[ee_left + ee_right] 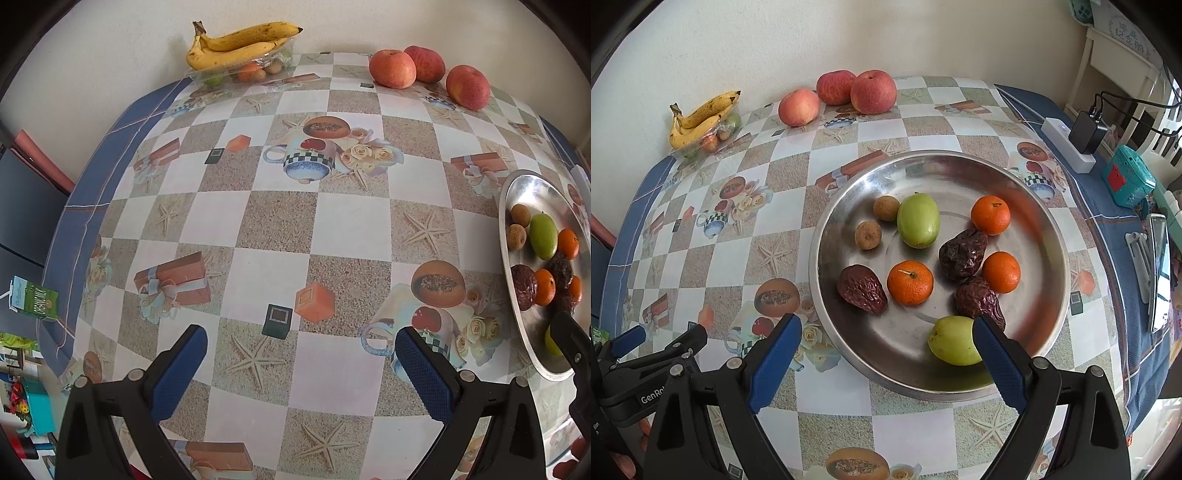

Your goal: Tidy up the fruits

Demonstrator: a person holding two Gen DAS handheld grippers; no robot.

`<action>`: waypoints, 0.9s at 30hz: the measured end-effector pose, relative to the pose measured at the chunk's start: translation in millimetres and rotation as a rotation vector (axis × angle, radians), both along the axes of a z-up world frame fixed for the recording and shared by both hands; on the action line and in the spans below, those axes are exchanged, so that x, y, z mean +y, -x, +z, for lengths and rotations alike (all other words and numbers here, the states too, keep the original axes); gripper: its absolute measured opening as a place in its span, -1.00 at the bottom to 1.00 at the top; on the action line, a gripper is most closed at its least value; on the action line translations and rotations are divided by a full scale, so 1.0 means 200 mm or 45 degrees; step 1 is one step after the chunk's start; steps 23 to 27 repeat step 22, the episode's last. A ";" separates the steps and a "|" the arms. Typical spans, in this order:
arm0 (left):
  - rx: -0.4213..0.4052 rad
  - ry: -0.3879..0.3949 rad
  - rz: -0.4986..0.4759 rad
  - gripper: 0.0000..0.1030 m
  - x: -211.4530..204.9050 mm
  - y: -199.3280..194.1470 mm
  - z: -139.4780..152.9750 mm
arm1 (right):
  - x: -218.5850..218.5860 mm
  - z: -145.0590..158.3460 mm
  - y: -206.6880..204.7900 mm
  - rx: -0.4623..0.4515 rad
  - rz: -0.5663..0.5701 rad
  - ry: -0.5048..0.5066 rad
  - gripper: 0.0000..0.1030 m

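A round steel plate holds three mandarins, three dark wrinkled dates, two small brown longans, and two green fruits. My right gripper is open and empty over the plate's near rim, its right finger beside the nearer green fruit. My left gripper is open and empty above the bare tablecloth; the plate lies to its right. Three red apples lie loose at the table's far edge. Bananas lie on a clear tray of small fruit at the far left.
The patterned tablecloth covers the table against a wall. A white power strip with a black charger, a teal box and a phone on a stand lie along the right edge. A green carton is off the left edge.
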State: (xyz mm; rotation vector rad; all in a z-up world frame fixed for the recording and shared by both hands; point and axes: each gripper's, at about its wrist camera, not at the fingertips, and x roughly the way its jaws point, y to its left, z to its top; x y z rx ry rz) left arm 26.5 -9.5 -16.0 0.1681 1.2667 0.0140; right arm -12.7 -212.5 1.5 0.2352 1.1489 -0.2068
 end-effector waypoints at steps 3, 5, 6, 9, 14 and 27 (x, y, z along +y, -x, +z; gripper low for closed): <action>0.001 -0.002 0.000 1.00 0.00 0.00 0.00 | 0.00 0.00 0.00 0.000 0.000 -0.001 0.82; 0.003 -0.003 0.005 1.00 0.00 0.00 0.00 | 0.00 0.00 0.00 0.000 0.001 0.000 0.82; 0.005 -0.004 0.008 1.00 0.00 0.00 0.00 | 0.00 0.00 0.00 0.000 0.001 0.000 0.82; 0.013 -0.008 0.020 1.00 0.01 0.00 -0.01 | 0.00 0.00 0.00 0.003 0.005 0.002 0.82; -0.023 -0.009 0.038 1.00 0.02 0.00 0.01 | 0.00 0.00 0.00 0.006 0.008 0.005 0.82; -0.021 0.000 0.044 1.00 0.03 -0.01 0.01 | 0.00 -0.01 0.00 0.007 0.010 0.006 0.82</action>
